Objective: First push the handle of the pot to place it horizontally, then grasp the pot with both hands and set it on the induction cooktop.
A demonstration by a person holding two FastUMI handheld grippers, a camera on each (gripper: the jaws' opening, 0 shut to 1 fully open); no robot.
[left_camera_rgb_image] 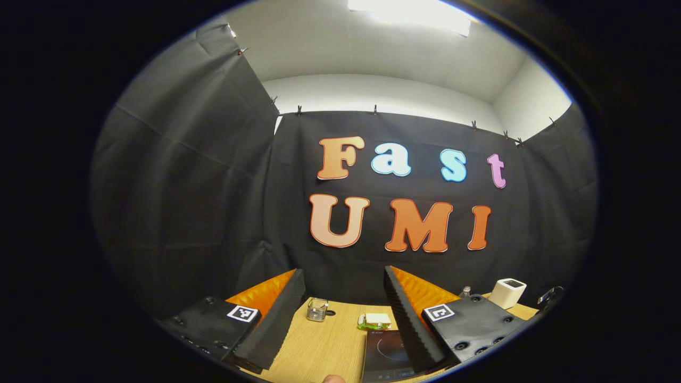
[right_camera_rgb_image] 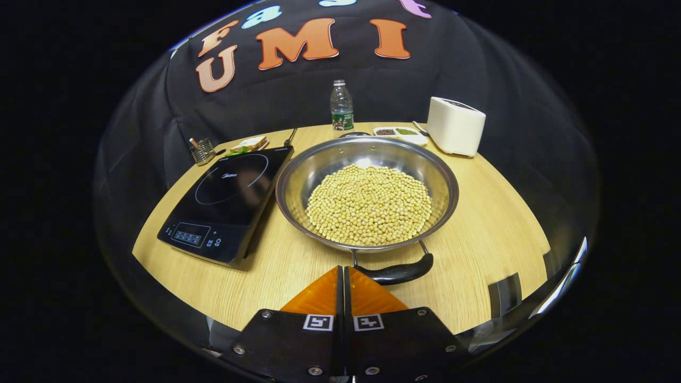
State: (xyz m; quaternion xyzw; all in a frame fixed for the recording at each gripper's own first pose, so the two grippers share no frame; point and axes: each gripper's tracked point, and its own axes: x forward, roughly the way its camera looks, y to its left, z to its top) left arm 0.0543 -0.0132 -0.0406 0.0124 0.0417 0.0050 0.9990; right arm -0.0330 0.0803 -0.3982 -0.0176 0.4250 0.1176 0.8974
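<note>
Pot (right_camera_rgb_image: 367,191) sat dead centre of the right gripper view, a wide steel pan heaped with pale beans (right_camera_rgb_image: 370,205), resting on the wooden table (right_camera_rgb_image: 495,234) just right of the induction cooktop (right_camera_rgb_image: 226,202), rim nearly touching the cooktop's edge. Its dark handle (right_camera_rgb_image: 396,273) lay at the near side, low in the frame, running roughly left to right and tilting slightly upward at the right end. The right gripper (right_camera_rgb_image: 343,276) pointed in from the bottom centre with its two fingers pressed together, nothing between them, tips just left of the handle and about touching its left end. Behind the pot, in the upper part of the frame, stood a water bottle (right_camera_rgb_image: 341,106), a small divided dish (right_camera_rgb_image: 400,133) and a white toaster (right_camera_rgb_image: 455,125) to the upper right; a sandwich plate (right_camera_rgb_image: 250,143) and a little wire holder (right_camera_rgb_image: 202,150) sat at upper left beyond the cooktop. Over in the left gripper view, the left gripper (left_camera_rgb_image: 345,290) was held high, fingers spread wide apart and holding nothing, aimed at the booth wall. Between those fingers, low in the frame, showed the table (left_camera_rgb_image: 319,346), a glass cup (left_camera_rgb_image: 316,309), the sandwich (left_camera_rgb_image: 375,321) and a corner of the cooktop (left_camera_rgb_image: 385,354), with the toaster (left_camera_rgb_image: 508,292) at lower right.
</note>
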